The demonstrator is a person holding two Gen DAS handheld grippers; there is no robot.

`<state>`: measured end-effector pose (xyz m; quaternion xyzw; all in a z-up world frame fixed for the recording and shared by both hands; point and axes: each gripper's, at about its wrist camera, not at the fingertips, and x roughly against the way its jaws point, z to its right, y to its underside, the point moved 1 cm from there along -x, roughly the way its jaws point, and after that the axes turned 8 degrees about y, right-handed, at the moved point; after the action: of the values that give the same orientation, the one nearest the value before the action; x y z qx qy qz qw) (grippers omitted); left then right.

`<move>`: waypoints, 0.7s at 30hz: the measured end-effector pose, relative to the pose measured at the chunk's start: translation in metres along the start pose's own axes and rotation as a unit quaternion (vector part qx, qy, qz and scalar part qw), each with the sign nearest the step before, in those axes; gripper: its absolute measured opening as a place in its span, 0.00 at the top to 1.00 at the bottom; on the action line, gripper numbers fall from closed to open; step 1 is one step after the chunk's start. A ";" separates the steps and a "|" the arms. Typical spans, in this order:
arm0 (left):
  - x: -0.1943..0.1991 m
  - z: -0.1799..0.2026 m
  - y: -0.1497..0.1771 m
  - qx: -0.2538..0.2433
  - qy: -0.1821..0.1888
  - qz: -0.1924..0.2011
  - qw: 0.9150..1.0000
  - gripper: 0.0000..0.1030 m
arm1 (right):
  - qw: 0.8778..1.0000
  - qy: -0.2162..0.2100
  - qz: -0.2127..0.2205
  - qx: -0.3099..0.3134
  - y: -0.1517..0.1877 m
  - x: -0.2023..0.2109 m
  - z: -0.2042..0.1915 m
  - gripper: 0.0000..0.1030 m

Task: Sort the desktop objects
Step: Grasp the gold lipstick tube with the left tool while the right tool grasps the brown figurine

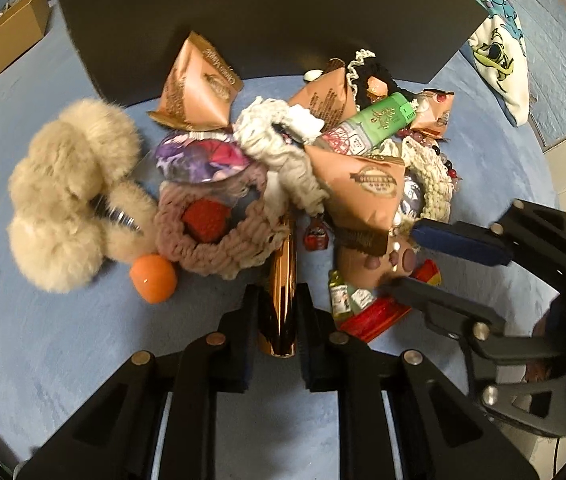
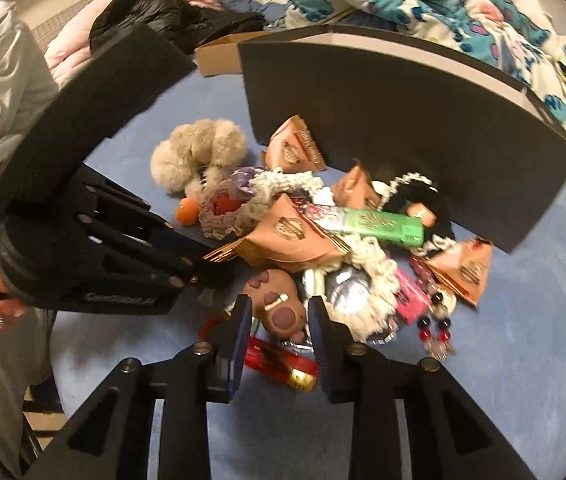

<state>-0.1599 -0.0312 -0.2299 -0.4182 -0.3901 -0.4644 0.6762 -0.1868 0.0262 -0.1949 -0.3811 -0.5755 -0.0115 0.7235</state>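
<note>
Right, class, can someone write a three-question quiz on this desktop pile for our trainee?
1. True or false: the orange ball lies inside the black box.
2. What lies between the fingers of the left tool? A) rose-gold tube B) green tube C) fluffy beige toy
3. Fill in: the right tool is open around a brown ____-shaped toy.
Key: 1 false, it lies on the blue surface; 2 A; 3 paw.
</note>
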 end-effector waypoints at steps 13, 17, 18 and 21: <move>0.010 -0.013 0.016 0.003 0.001 -0.004 1.000 0.83 | 0.999 -0.012 -0.031 0.043 0.025 0.008 -0.006 0.66; 0.012 -0.016 0.017 0.004 0.002 -0.004 1.000 0.83 | 0.998 0.004 -0.038 0.058 0.023 0.000 -0.016 0.64; 0.012 -0.016 0.017 0.005 0.002 -0.004 1.000 0.83 | 0.998 0.003 -0.040 0.055 0.023 -0.002 -0.017 0.66; 0.013 -0.017 0.018 0.004 0.002 -0.004 1.000 0.83 | 0.998 -0.005 -0.039 0.041 0.022 -0.002 -0.015 0.66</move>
<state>-0.1365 -0.0472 -0.2279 -0.4125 -0.3926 -0.4665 0.6768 -0.1651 0.0324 -0.2085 -0.3283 -0.5937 -0.0139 0.7345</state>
